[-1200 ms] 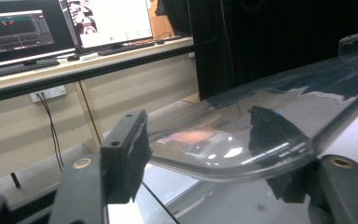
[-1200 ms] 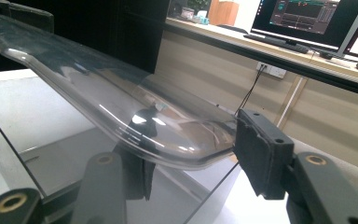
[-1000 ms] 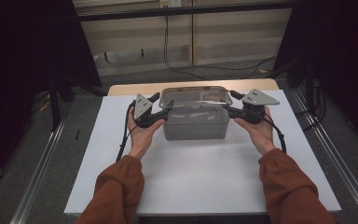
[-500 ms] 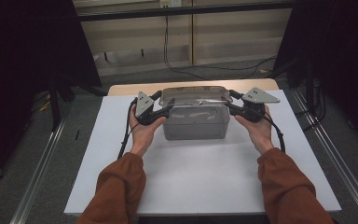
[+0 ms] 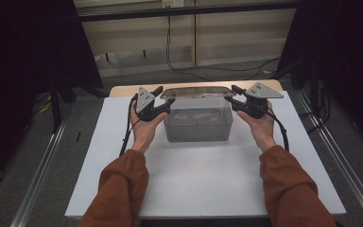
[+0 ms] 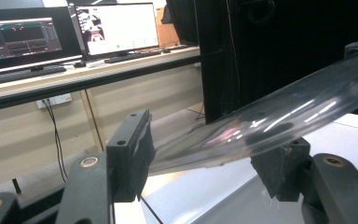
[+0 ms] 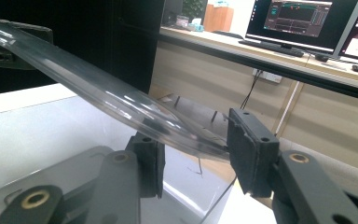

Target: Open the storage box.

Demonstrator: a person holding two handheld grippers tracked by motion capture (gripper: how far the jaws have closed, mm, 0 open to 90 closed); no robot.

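A clear plastic box [image 5: 197, 124] stands at the far middle of the white board [image 5: 194, 184]. Its clear lid [image 5: 196, 91] sits level just over the box's top. My left gripper [image 5: 166, 98] holds the lid's left end and my right gripper [image 5: 229, 94] holds its right end. In the left gripper view the lid [image 6: 284, 116] runs between the jaws of that gripper [image 6: 205, 158], touching both pads. In the right gripper view the lid [image 7: 98, 88] is likewise pinched by that gripper [image 7: 193, 149], with the box's open top below it.
The board's near half lies between the person's orange sleeves [image 5: 123, 189]. Metal rails [image 5: 42, 170] run along both sides of the table. A shelf with monitors [image 6: 116, 28] and hanging cables [image 5: 168, 42] stands behind.
Both grippers have moved slightly up and away with the lid held between them. The box has stayed in place.
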